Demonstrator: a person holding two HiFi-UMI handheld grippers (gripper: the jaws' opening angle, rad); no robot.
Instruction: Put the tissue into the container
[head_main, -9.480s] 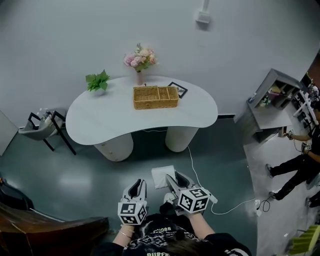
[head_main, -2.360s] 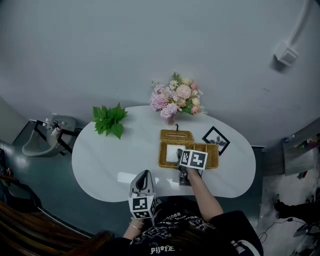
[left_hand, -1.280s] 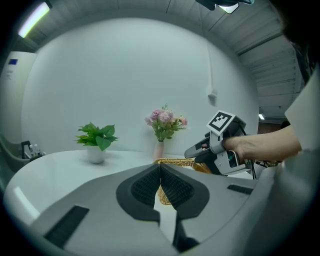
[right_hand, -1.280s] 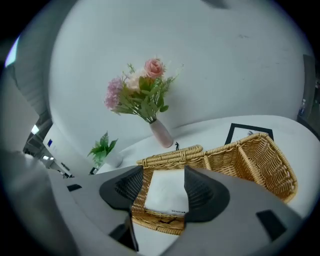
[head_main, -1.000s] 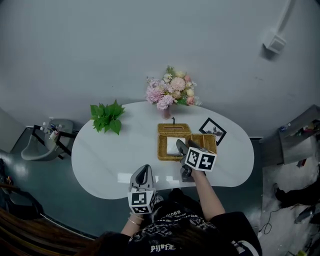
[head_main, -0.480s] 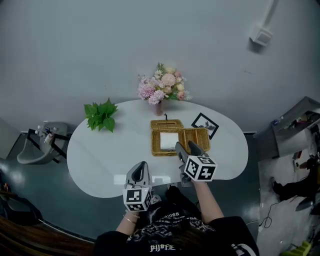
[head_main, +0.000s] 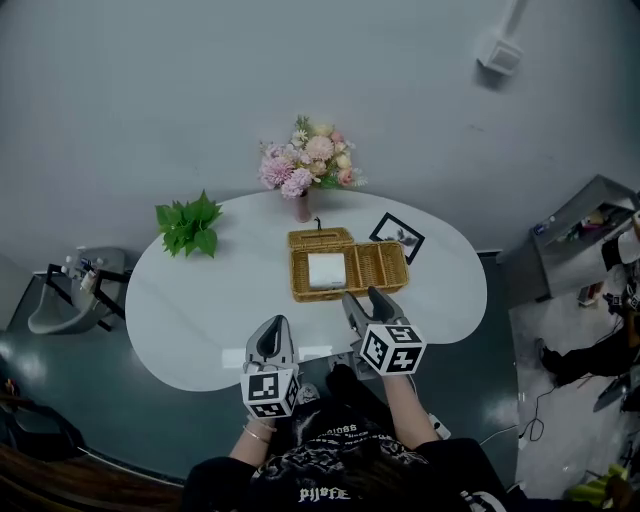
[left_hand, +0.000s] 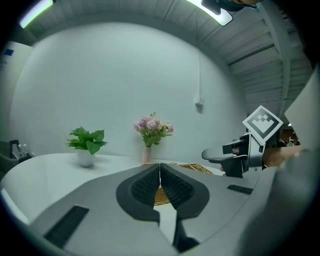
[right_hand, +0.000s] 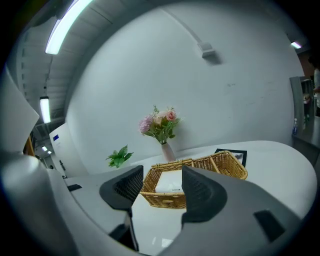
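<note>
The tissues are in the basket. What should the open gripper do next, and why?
Probably just pull the right gripper back toward the person and rest. The tissue pack already lies in the left compartment of the wicker basket, the right gripper's jaws stand apart with nothing between them, and the left gripper is shut and empty.

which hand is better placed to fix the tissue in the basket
Right, probably: the right hand-held gripper is open and sits just before the basket holding the tissue; the left hand-held gripper is shut, farther back.
</note>
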